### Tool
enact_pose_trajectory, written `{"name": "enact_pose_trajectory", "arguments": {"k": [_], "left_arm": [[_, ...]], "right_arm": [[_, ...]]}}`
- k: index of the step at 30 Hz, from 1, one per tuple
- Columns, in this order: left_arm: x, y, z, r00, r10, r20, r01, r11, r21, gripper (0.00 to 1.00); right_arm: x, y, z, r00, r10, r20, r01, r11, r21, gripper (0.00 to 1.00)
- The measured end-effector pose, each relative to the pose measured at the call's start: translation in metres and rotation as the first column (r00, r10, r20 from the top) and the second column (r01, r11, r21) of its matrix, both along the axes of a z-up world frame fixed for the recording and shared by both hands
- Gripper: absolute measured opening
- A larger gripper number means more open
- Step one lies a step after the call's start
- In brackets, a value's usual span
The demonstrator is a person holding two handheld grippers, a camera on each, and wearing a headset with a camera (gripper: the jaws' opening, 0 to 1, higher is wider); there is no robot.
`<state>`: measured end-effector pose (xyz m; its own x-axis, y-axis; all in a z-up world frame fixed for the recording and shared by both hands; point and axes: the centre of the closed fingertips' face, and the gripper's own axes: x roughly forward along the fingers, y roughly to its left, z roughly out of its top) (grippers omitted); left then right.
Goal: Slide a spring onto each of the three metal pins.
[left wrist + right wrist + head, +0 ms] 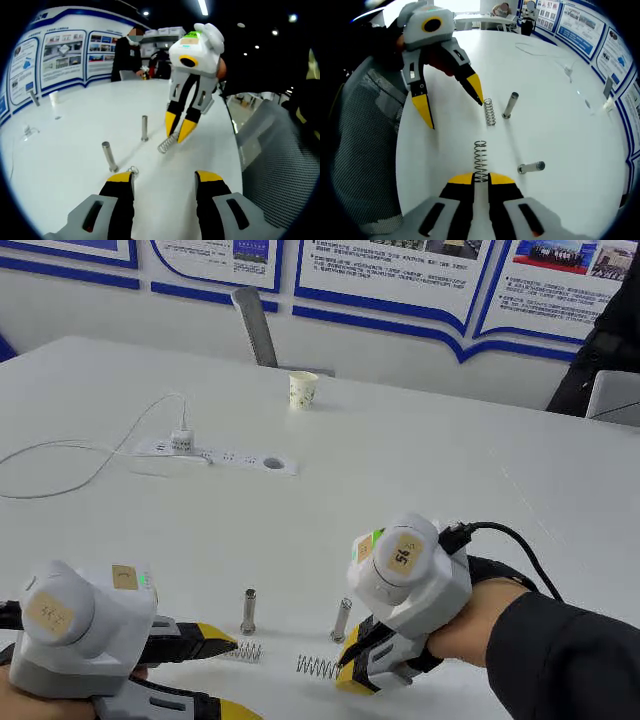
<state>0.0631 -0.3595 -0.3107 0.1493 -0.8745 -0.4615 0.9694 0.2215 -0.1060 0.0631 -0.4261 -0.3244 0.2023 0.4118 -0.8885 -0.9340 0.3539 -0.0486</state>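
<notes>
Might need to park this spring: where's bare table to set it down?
Free: the table stretch between the power strip and the two pins, and the area right of the paper cup. Crowded: the near edge, where pins, both springs, left gripper and right gripper bunch.

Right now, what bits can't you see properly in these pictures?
- Head view: the near end of the spring is hidden between the jaws of the right gripper.
- Head view: the lower jaw of the left gripper is cut off by the bottom edge.
- Head view: the writing on the posters is too small to read.
- Head view: the paper cup hides its inside behind its own wall.
</notes>
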Motion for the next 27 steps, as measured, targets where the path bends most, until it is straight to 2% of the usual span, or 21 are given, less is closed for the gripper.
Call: {"name": "enact_pose_trajectory", "arguments": {"k": [27], "left_arm": [[-0.008, -0.012, 0.008, 0.997, -0.06, 0.056, 0.06, 0.998, -0.013, 0.35]], "right_arm": [[-0.014, 0.03, 0.011, 0.993, 0.119, 0.021, -0.119, 0.993, -0.009, 0.11]]}}
